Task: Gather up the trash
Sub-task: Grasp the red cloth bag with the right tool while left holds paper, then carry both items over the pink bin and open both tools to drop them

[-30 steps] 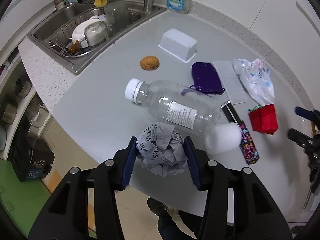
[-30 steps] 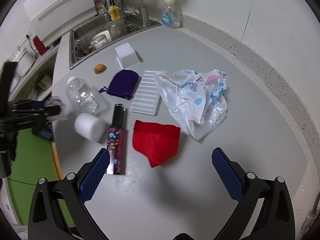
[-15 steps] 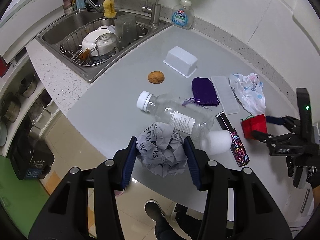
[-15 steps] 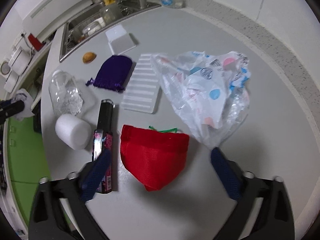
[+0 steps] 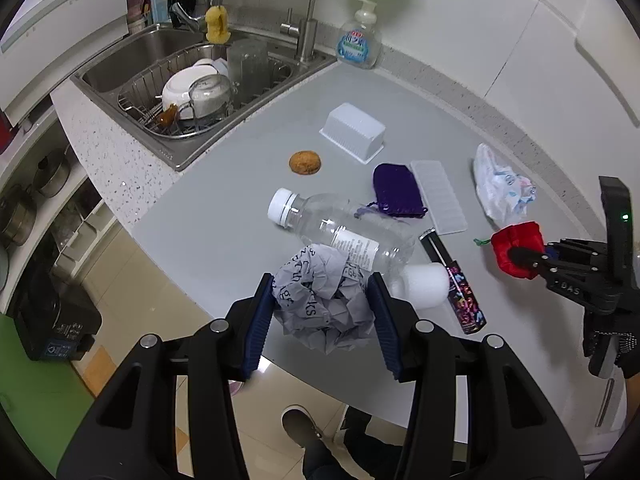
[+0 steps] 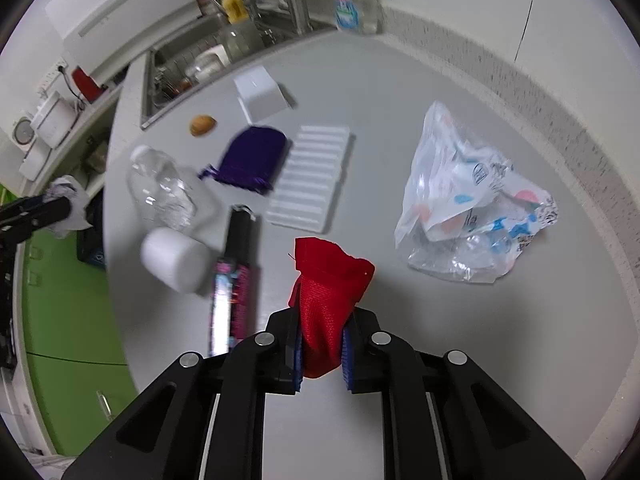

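The left gripper (image 5: 322, 312) was clamped on a crumpled ball of grey printed paper (image 5: 326, 304), both blue pads pressed into its sides, and it held that wad up off the grey countertop (image 5: 224, 216), out over the counter's near edge with the tiled floor showing below. Over on the other side, the right gripper (image 6: 322, 350) was closing its jaws, narrow now, with a red mesh drawstring pouch (image 6: 326, 296) pinched between the pads and its gathered top bunched up ahead of the fingers. In the left wrist view the same red pouch (image 5: 516, 246) sat at the tips of that black gripper, whether lifted or resting on the counter I couldn't tell.

The rest lay on the counter: a clear plastic bottle with a white cap (image 5: 340, 232) on its side, a white foam cylinder (image 5: 422, 282) just beside its base, and a black tube with a pink patterned label (image 5: 454, 282) alongside. Further back sat a purple velvet drawstring pouch (image 5: 396, 190), a white ribbed plastic tray (image 5: 440, 196) next to it, a crumpled clear plastic bag with coloured print (image 6: 472, 204), a white upturned plastic box (image 5: 354, 132) and a brown round cookie (image 5: 305, 162).
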Motion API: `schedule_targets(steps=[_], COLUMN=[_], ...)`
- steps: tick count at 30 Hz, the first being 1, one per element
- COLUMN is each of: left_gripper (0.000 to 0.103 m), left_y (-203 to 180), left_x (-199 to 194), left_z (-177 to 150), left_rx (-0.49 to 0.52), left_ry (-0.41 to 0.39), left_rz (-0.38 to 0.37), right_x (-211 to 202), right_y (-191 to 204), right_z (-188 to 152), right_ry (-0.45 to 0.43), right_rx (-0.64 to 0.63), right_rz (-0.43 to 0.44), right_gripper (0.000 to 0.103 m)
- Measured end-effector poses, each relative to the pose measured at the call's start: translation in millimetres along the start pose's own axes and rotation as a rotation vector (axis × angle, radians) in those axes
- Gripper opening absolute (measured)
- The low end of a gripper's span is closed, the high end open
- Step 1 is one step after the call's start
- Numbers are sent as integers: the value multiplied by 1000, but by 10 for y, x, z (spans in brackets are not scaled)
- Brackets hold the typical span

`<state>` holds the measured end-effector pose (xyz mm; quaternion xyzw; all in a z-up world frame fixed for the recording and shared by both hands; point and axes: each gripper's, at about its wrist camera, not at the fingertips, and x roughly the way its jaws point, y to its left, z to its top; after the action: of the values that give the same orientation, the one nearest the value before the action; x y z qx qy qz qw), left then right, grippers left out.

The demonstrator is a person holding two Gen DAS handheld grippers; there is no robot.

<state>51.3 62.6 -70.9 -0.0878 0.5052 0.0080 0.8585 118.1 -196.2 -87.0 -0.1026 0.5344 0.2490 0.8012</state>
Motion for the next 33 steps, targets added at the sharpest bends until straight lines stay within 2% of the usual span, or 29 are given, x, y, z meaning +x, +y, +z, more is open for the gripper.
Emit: schedule_targets(steps=[9, 16, 24, 30, 33], left_gripper=[48, 48, 48, 48, 48], left_y=[160, 665, 1468, 2043, 2328], left_x=[-403, -695, -693, -207, 222], left_z=[-161, -583, -1288, -1886, -2168], left_rx=[-28, -121, -282, -378, -415], left_ry=[-63, -88, -73, -27, 6], left_rz=[1, 79, 158, 167, 163], right_x=[-525, -516, 14, 793, 1207], right_y=[605, 1493, 2648, 3303, 3461], right_z=[128, 219, 155, -57, -202], right_ry=[-102, -117, -53, 44, 87], right_rx=[-120, -268, -434, -517, -531], right_rz=[76, 213, 323, 346, 351], right_gripper=[13, 13, 13, 13, 13])
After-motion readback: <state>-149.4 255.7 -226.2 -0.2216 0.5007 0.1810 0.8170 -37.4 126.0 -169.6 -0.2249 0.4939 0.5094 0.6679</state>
